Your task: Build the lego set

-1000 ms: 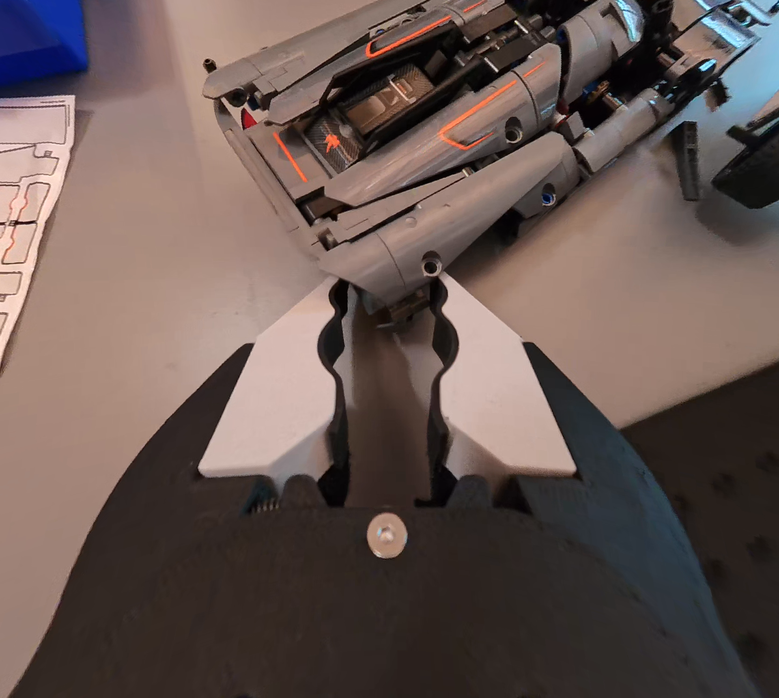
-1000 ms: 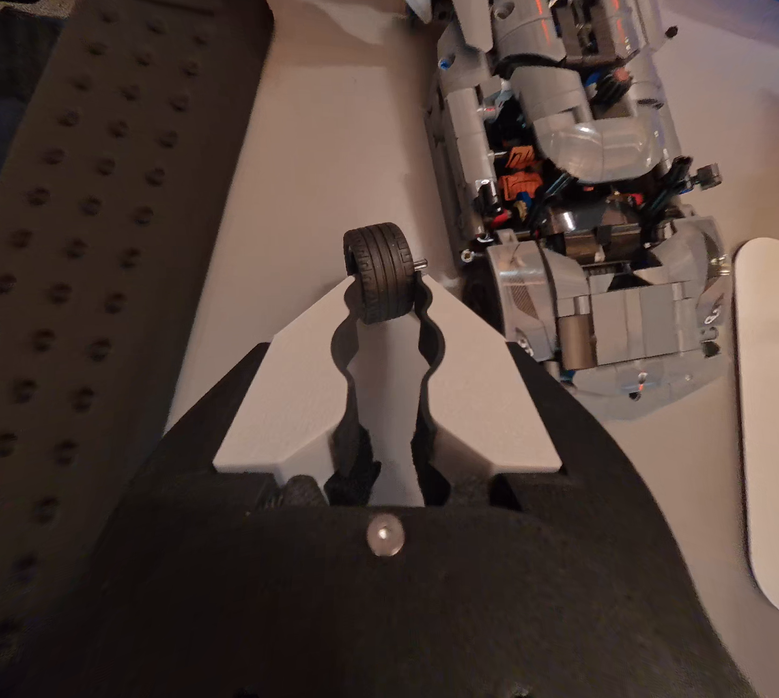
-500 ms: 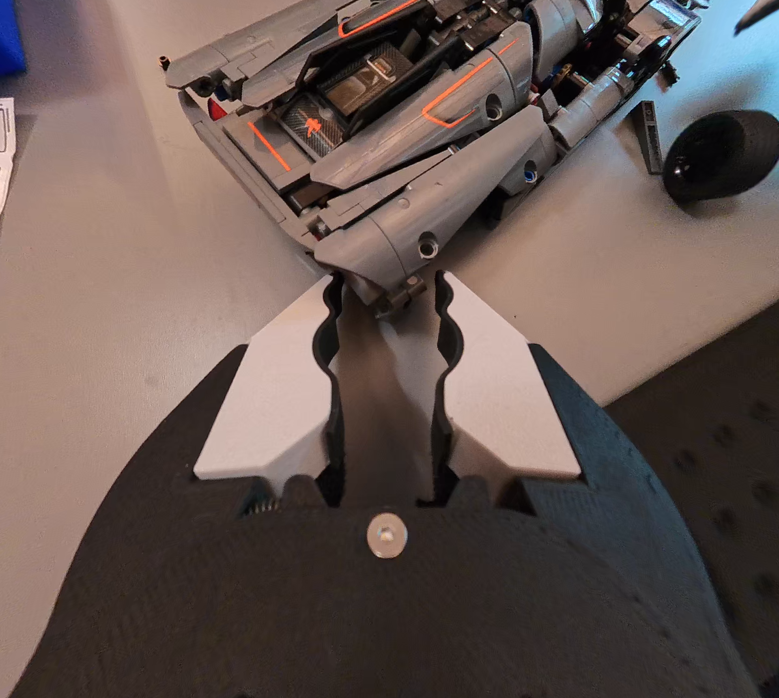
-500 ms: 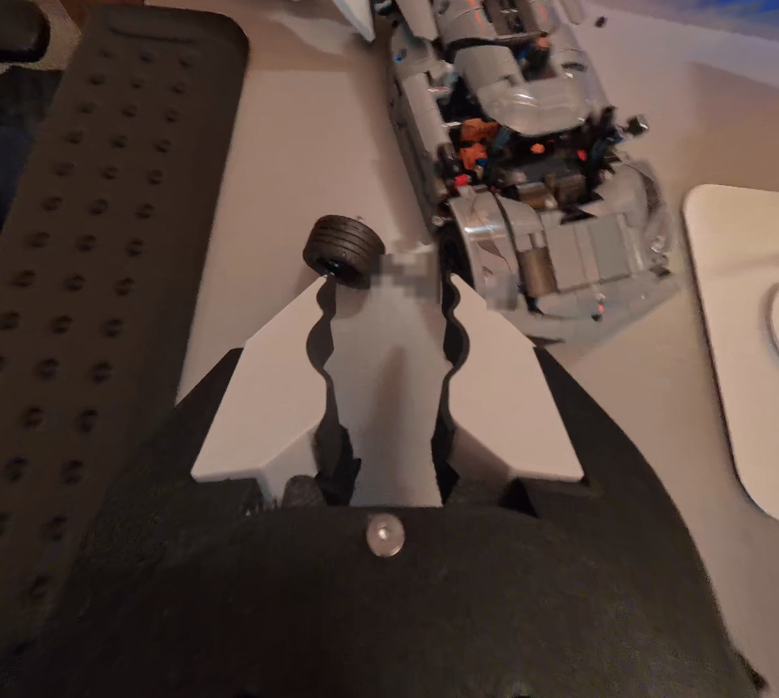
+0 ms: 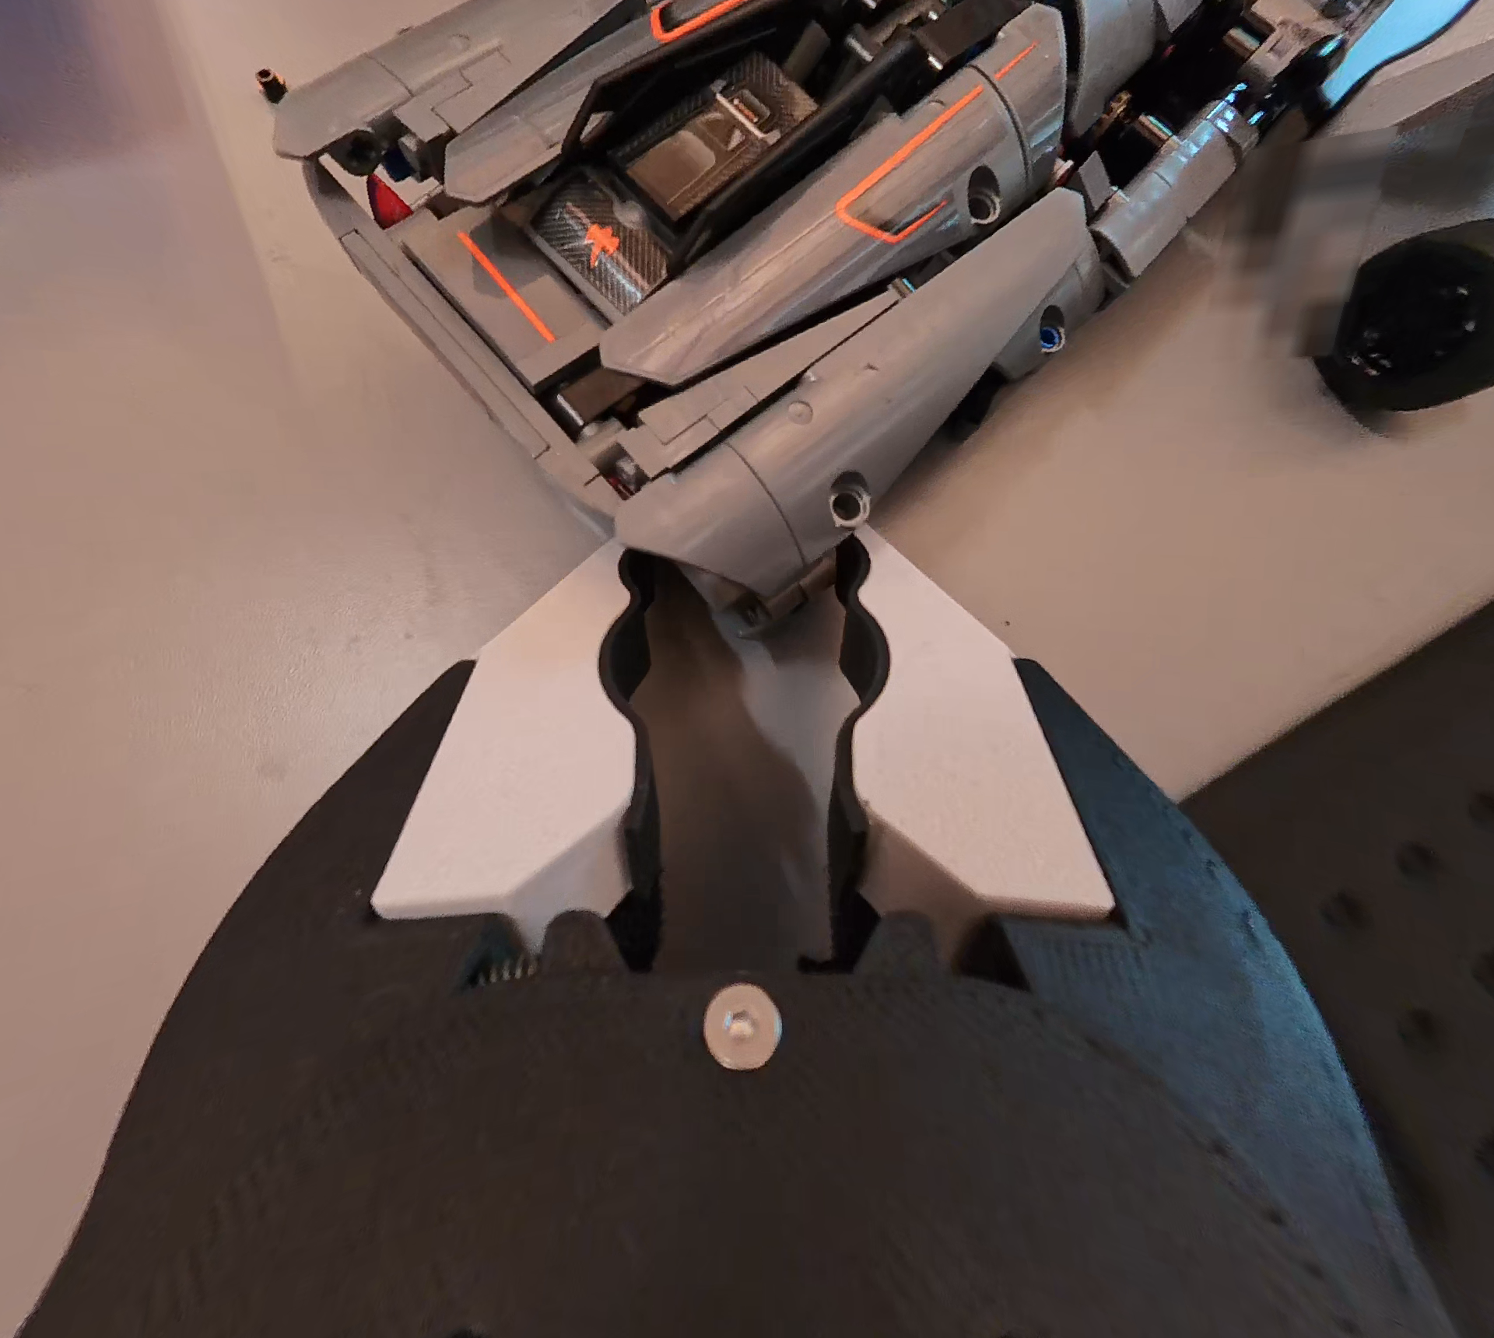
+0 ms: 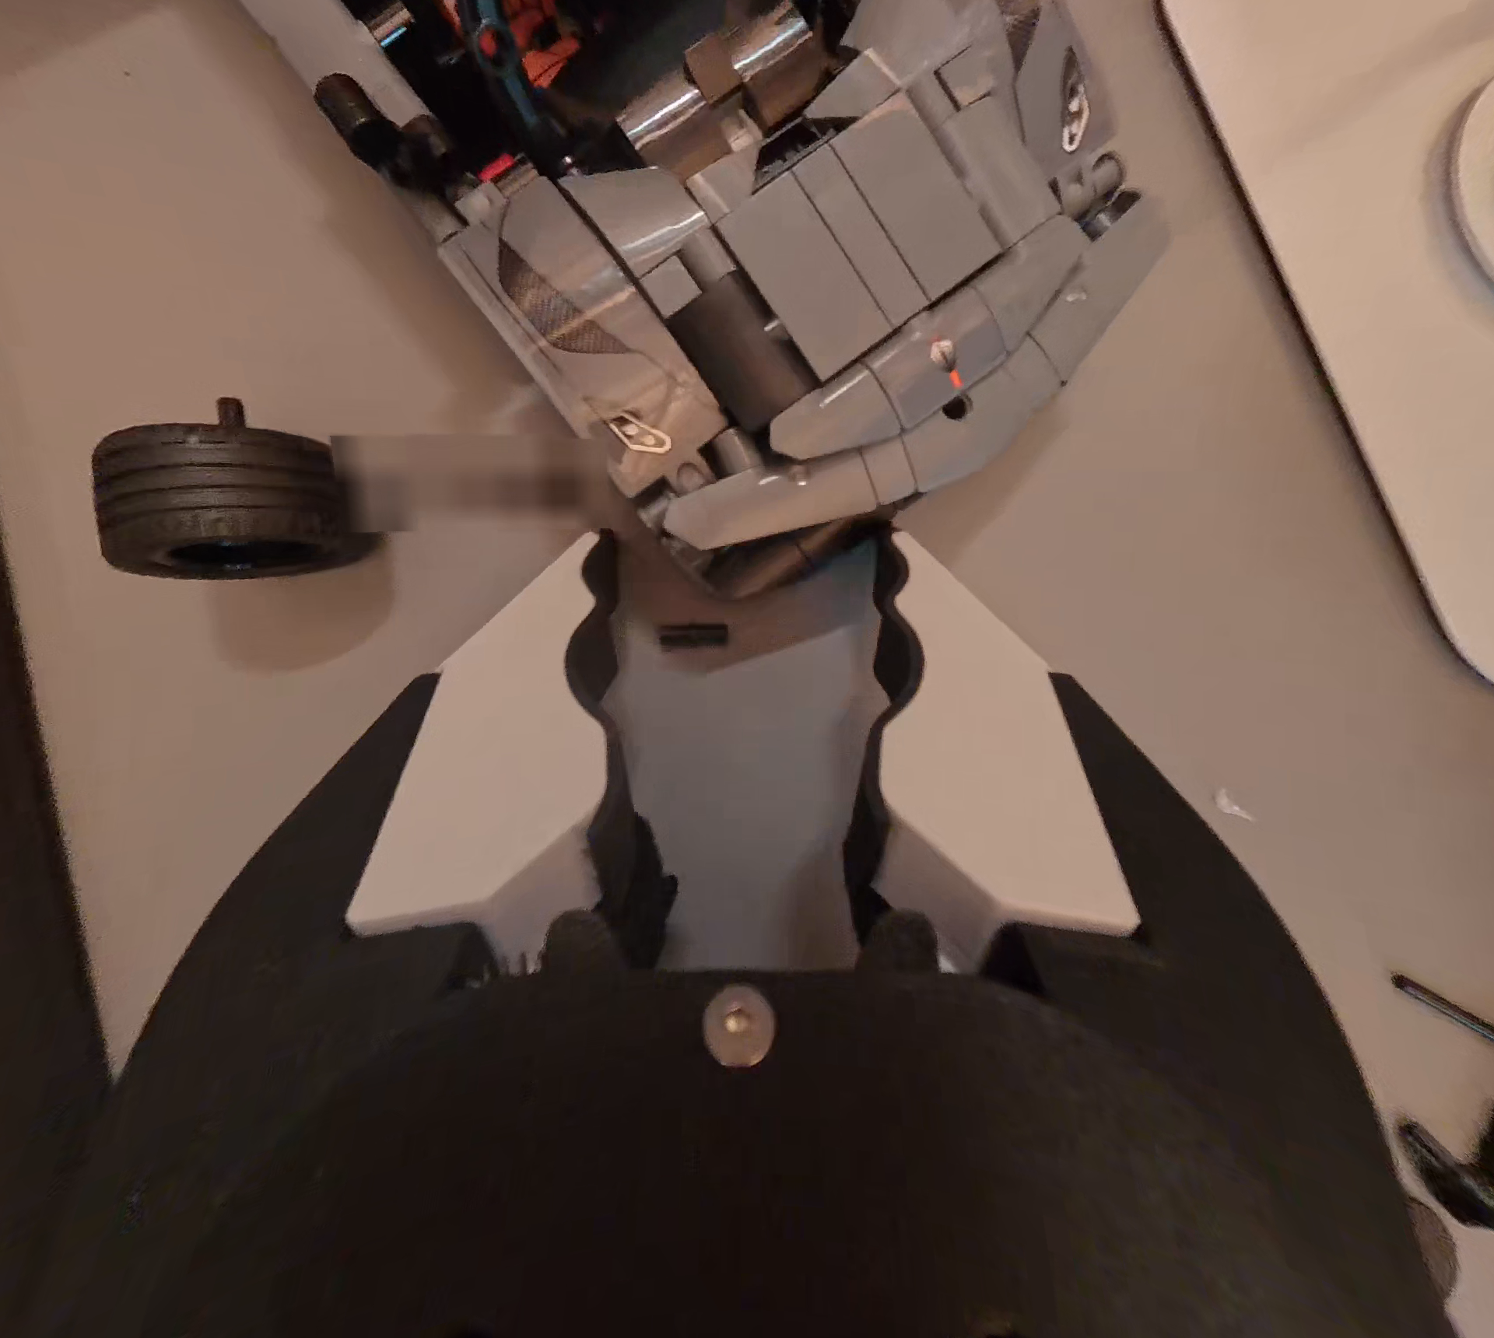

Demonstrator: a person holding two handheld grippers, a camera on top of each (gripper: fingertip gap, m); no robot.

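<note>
lego car [image 5: 808, 265] corner between left claw [image 5: 740, 572] tips

Grey Lego car [image 5: 808, 232], part-built, no wheels on, sits flat on the pale table w/ orange line trim, black carbon-look panels and open bodywork showing black, blue and orange inner parts. Loose black wheel [image 6: 218, 507] lies apart from the car's nose, off to its side, short axle stub pointing away from cam. Small black pin [image 6: 693, 635] lies just below the nose.
</note>
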